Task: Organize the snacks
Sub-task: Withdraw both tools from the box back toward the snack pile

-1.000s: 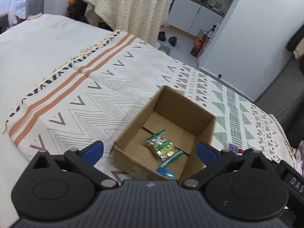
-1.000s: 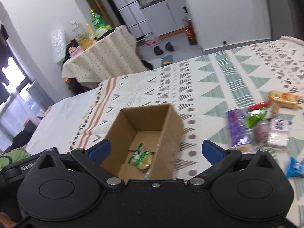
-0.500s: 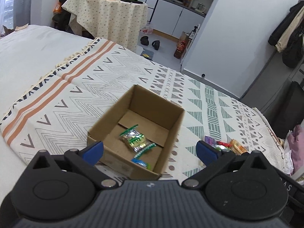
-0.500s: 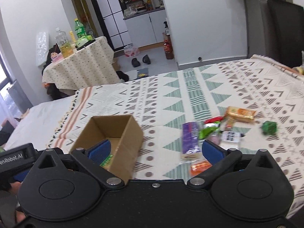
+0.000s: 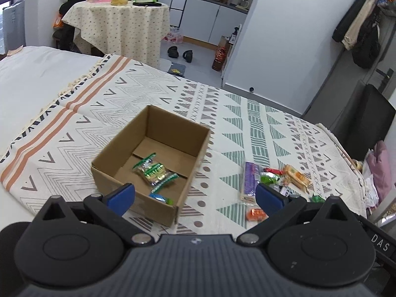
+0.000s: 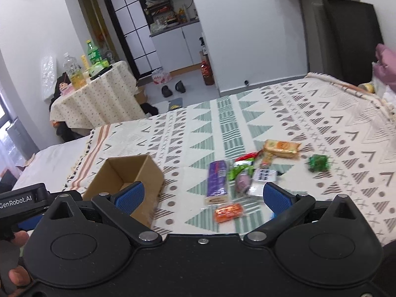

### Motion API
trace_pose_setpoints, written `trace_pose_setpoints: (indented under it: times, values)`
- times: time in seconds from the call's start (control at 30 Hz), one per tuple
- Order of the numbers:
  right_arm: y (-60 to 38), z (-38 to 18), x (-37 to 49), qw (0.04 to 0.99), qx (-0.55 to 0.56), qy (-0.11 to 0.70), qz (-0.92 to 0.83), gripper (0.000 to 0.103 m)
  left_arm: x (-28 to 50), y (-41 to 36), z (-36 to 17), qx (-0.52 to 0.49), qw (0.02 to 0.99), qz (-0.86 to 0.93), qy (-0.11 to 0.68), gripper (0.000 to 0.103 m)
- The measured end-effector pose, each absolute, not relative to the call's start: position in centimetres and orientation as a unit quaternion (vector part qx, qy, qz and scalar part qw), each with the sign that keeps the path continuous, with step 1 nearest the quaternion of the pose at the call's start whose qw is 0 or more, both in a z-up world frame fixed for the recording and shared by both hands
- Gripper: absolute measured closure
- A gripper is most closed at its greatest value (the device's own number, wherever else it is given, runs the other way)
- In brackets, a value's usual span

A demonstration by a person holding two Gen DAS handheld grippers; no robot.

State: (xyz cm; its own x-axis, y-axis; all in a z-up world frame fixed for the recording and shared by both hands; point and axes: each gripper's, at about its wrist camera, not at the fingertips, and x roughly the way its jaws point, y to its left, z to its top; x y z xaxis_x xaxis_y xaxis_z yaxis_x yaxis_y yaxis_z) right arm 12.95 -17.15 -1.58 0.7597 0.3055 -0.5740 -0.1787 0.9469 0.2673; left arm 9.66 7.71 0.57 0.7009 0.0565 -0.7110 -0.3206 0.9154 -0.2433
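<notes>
An open cardboard box [image 5: 198,148] [image 6: 151,173] sits on the patterned bedspread. Inside it lie a green-and-gold snack packet [image 5: 156,170] and a small blue packet [image 5: 159,198]. To the box's right is a loose pile of snacks: a purple bar [image 6: 217,178] [image 5: 250,180], an orange packet [image 6: 229,212] [image 5: 256,214], a biscuit pack [image 6: 281,147] [image 5: 297,177], a green candy [image 6: 319,162], a white packet [image 6: 264,175]. My left gripper [image 5: 195,195] hangs open near the box's front edge. My right gripper [image 6: 203,195] is open above the near side of the pile, holding nothing.
The bedspread [image 5: 259,128] ends at the bed's far edge, with floor and shoes [image 5: 179,52] beyond. A round clothed table [image 5: 118,27] with bottles stands at the back left. A pink garment [image 6: 386,66] lies at the bed's right side. A hand [image 6: 17,259] holds the left gripper.
Both grippers have pulled back and swung right from the box. The snack pile has come into both views; the box has shifted left in the right wrist view.
</notes>
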Motion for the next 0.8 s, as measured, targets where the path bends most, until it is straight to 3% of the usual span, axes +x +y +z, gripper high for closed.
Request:
trace_pose_setpoints:
  times: [0.8]
  values:
    - [-25.1,-4.0,11.7,0.922,0.128,0.344,0.123,0.0,10.6,0.6,-1.0,-0.149,0.898,0.071,0.407,0.0]
